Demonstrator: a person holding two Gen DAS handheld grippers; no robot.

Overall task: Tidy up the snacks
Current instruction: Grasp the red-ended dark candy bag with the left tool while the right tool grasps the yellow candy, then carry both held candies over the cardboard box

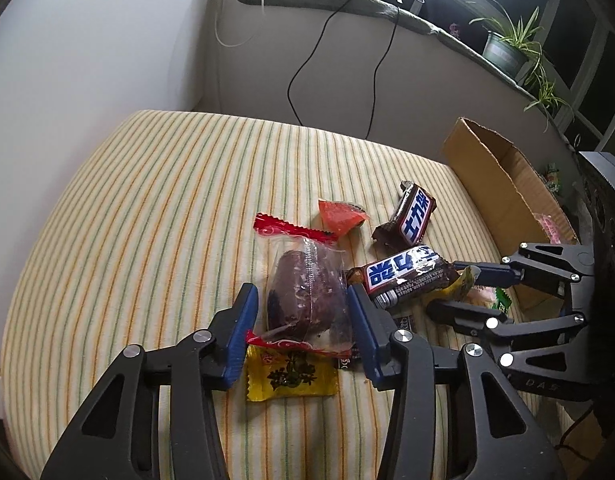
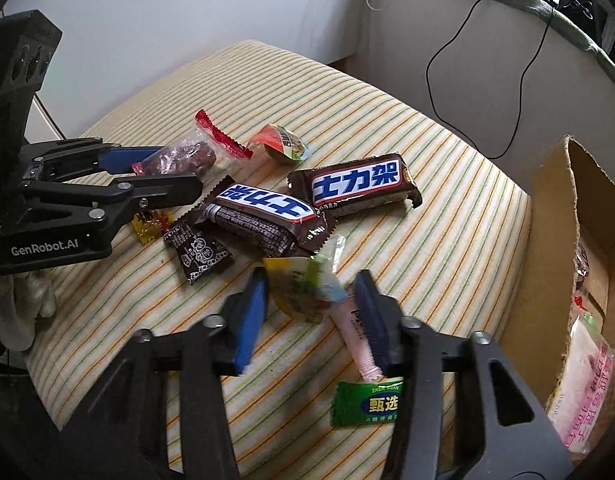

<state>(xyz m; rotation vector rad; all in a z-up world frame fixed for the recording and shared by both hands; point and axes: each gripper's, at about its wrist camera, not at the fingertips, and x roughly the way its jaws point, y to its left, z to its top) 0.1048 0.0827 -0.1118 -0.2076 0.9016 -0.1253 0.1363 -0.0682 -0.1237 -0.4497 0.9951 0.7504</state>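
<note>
Snacks lie scattered on a striped cushion (image 1: 127,208), where the left gripper (image 1: 303,332) stands spread wide around a clear packet of dark purple-brown sweet (image 1: 305,292), its red crimped ends showing at both tips; the blue pads flank the packet, and contact cannot be told. A yellow candy wrapper (image 1: 291,374) lies just below it, at 6 o'clock. At 2 o'clock from the packet sit two brown Snickers bars (image 1: 405,274), one beyond the other, with a red wedge-shaped sweet (image 1: 341,218) at 12 o'clock.

The right wrist view shows what the left does not: the right gripper (image 2: 311,312), jaws parted, brackets a blurred yellow-green packet (image 2: 303,288) and a pink-and-white sachet (image 2: 357,336), grip uncertain. A green candy (image 2: 365,402) lies at 6 o'clock beneath the right-hand pad, and a small black printed packet (image 2: 197,250) rests at 10 o'clock. At 3 o'clock an open cardboard box (image 2: 555,248) holds a pink-lettered bag (image 2: 587,392), seen only as a sliver from the left camera
</note>
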